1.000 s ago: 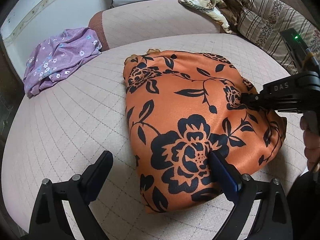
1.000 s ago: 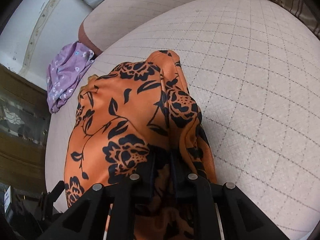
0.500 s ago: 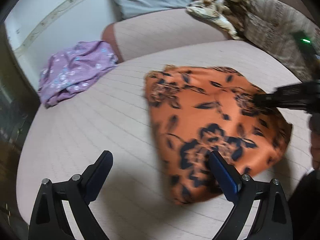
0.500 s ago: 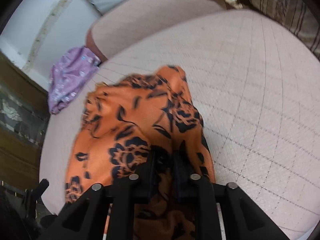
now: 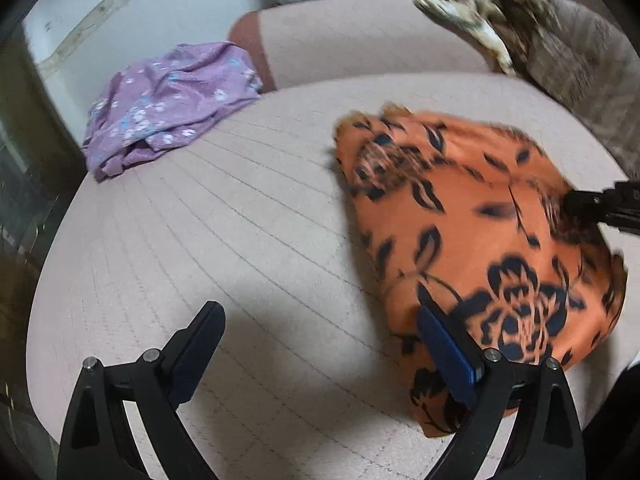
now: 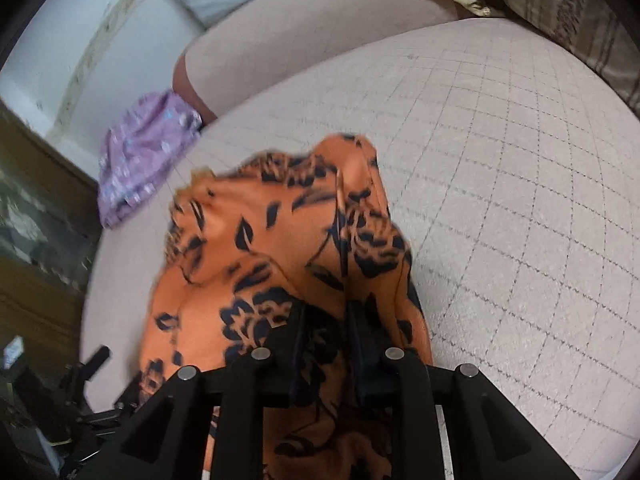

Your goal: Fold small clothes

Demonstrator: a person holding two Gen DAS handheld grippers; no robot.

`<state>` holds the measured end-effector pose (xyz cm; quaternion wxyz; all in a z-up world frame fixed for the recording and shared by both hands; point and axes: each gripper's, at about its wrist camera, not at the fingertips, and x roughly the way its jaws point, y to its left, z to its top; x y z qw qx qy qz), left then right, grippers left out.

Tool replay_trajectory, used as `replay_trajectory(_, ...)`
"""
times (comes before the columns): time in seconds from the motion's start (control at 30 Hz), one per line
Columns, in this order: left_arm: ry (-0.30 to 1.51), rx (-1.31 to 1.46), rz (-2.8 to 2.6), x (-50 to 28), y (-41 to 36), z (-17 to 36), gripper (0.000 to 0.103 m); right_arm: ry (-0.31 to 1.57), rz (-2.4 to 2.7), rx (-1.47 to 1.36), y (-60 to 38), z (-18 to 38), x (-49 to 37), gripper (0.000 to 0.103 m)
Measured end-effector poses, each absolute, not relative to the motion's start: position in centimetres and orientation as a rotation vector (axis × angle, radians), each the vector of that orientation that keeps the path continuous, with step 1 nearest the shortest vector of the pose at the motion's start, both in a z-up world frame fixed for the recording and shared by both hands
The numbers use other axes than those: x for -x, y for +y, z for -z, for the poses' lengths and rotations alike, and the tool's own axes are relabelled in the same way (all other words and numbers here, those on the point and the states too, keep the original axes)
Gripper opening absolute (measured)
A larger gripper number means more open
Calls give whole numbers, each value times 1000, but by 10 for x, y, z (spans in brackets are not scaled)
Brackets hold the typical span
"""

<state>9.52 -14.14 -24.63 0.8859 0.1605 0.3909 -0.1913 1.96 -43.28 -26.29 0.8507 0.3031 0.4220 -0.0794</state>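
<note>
An orange cloth with black flowers (image 5: 480, 232) lies bunched on the pink quilted cushion (image 5: 240, 220), right of centre in the left wrist view. My left gripper (image 5: 320, 344) is open above bare cushion, its right finger overlapping the cloth's near-left edge. My right gripper (image 6: 330, 340) has a raised fold of the orange cloth (image 6: 280, 232) between its pads, which still touch it; its jaws are opening. The left wrist view shows that gripper's tip (image 5: 572, 200) on the cloth's far right side.
A crumpled purple floral garment (image 5: 168, 104) lies at the cushion's far left edge. A beige patterned cloth heap (image 5: 472, 8) and a striped cushion (image 5: 580, 64) sit at the back right. Dark furniture (image 6: 36, 240) stands left of the cushion.
The left gripper has drawn away to the left, so the orange cloth now sits further right in its view. The right gripper's pads have parted slightly around the fold.
</note>
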Motion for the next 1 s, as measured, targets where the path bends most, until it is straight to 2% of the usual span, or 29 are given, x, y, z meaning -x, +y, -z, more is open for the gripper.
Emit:
replay_trajectory(0.03, 799, -308, 395, -95, -137, 239, 97, 854, 171, -652, -439, 258, -16, 34)
replay_trajectory(0.1, 764, -285, 386, -93, -134, 227, 97, 778, 173, -675, -447, 249, -8, 56)
replay_trajectory(0.13, 739, -282, 376, -92, -134, 221, 97, 724, 166, -693, -450, 243, -2, 74)
replay_trajectory(0.17, 702, -288, 360, -89, -134, 213, 97, 686, 166, -700, -451, 239, 3, 76)
replay_trajectory(0.43, 560, -309, 336, -72, -135, 177, 97, 714, 169, -715, -454, 246, -9, 75)
replay_trajectory(1.0, 607, -303, 365, -76, -141, 181, 97, 751, 164, -727, -457, 253, -14, 75)
